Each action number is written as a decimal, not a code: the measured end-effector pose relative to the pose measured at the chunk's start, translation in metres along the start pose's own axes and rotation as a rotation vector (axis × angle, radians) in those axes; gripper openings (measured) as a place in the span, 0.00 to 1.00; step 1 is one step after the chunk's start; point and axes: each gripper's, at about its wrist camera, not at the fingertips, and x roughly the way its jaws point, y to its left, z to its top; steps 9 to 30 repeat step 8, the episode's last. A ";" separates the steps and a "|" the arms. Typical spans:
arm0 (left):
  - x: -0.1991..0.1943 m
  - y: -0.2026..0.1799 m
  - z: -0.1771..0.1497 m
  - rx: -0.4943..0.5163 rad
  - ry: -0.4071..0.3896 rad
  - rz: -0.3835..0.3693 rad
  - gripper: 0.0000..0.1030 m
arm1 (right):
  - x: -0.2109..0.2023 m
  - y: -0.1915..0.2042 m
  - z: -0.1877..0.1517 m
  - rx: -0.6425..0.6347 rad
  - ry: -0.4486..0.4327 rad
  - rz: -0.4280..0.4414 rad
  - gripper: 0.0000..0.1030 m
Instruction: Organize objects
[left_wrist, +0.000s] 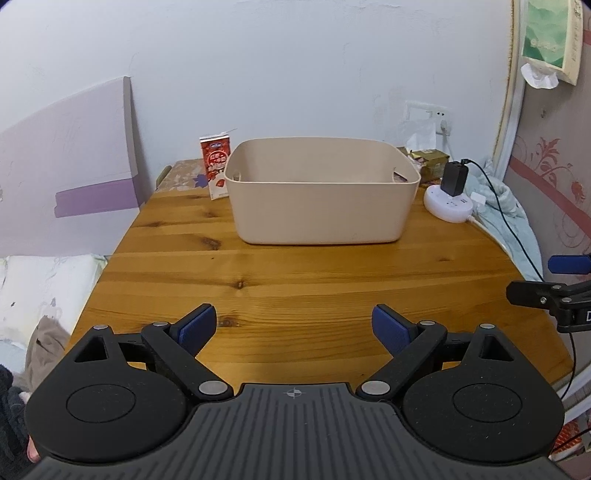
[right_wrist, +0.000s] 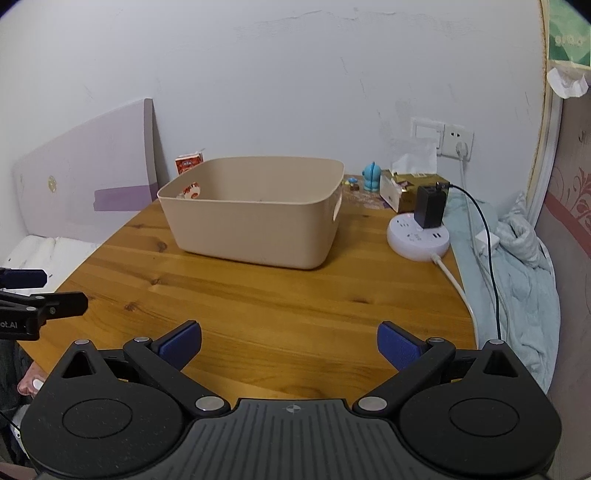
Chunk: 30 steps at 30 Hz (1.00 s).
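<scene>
Two spread grippers above a wooden table (left_wrist: 295, 266), beige storage bin (left_wrist: 321, 199) at the far side.

Left gripper (left_wrist: 294, 328) and right gripper (right_wrist: 289, 345) both with blue pads wide apart, gripping nothing, low over the near table edge. Red milk carton (left_wrist: 217, 166) upright just behind the bin's left corner. White round power strip (right_wrist: 417, 240) with black charger (right_wrist: 430, 206) right of the bin; blue figurine (right_wrist: 371, 177) and tissue box (right_wrist: 402, 186) further back.
</scene>
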 end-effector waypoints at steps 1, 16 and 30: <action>0.000 0.001 0.000 -0.005 0.000 0.001 0.90 | 0.000 0.000 0.000 0.001 0.001 0.000 1.00; 0.005 0.005 0.004 -0.034 0.003 0.020 0.93 | 0.006 -0.001 0.001 0.003 0.010 0.003 1.00; 0.005 0.005 0.004 -0.034 0.003 0.020 0.93 | 0.006 -0.001 0.001 0.003 0.010 0.003 1.00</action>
